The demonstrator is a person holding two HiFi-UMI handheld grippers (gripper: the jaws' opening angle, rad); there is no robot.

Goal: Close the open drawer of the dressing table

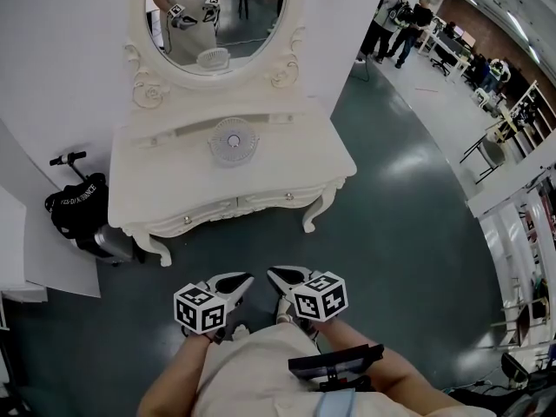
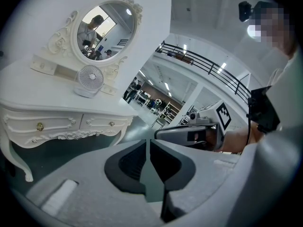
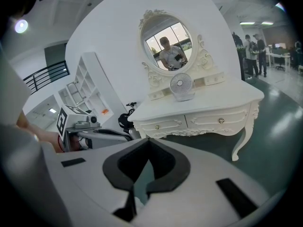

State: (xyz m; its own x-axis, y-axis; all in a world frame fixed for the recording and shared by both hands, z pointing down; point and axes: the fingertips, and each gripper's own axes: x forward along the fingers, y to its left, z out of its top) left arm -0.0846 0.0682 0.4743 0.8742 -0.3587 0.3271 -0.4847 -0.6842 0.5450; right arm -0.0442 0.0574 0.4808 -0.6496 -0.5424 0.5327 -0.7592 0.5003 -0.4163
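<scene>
The white dressing table (image 1: 287, 159) stands against the wall ahead, with an oval mirror (image 1: 217, 11) and a small round fan (image 1: 233, 142) on its top. Its two front drawers (image 3: 220, 119) carry small knobs and look flush with the front. From here I cannot tell whether either of the little drawers (image 2: 45, 66) beside the mirror stands open. My left gripper (image 1: 243, 281) and right gripper (image 1: 276, 274) hang side by side close to my body, well short of the table. Each one's jaws meet at the tips with nothing between them, in the left gripper view (image 2: 147, 143) and the right gripper view (image 3: 149, 142).
A black bag (image 1: 78, 211) with a handle sits on the floor left of the table, next to a white panel (image 1: 52, 259). People (image 1: 400, 24) stand far off at the right among desks and chairs. Dark green floor lies between me and the table.
</scene>
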